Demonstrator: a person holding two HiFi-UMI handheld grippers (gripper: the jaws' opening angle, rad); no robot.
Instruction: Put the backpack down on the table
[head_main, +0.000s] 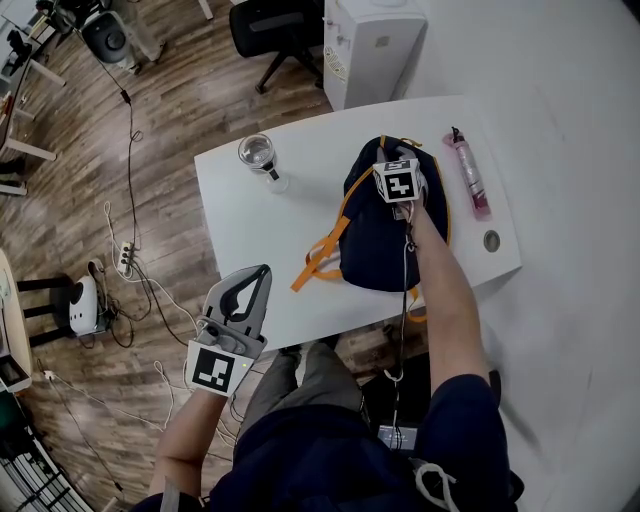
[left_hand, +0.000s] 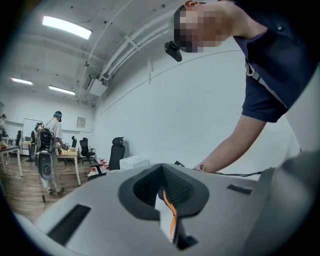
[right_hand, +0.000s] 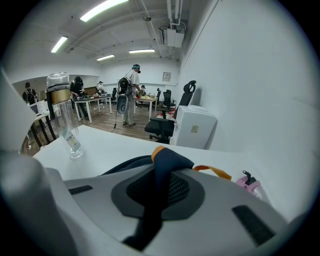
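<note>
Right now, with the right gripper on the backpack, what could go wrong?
The right gripper is shut on the top handle of the backpack; released, it may slump toward the upright clear bottle or the pink bottle beside it. The bag sits at the near edge of the table, so it could slide off.

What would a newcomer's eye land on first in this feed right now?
The navy backpack with orange straps sits on the white table, and the right tool is shut on its top handle. Next comes the left tool, shut and empty, held off the table's near edge. A clear glass bottle stands left of the backpack and a pink bottle lies to its right.
</note>
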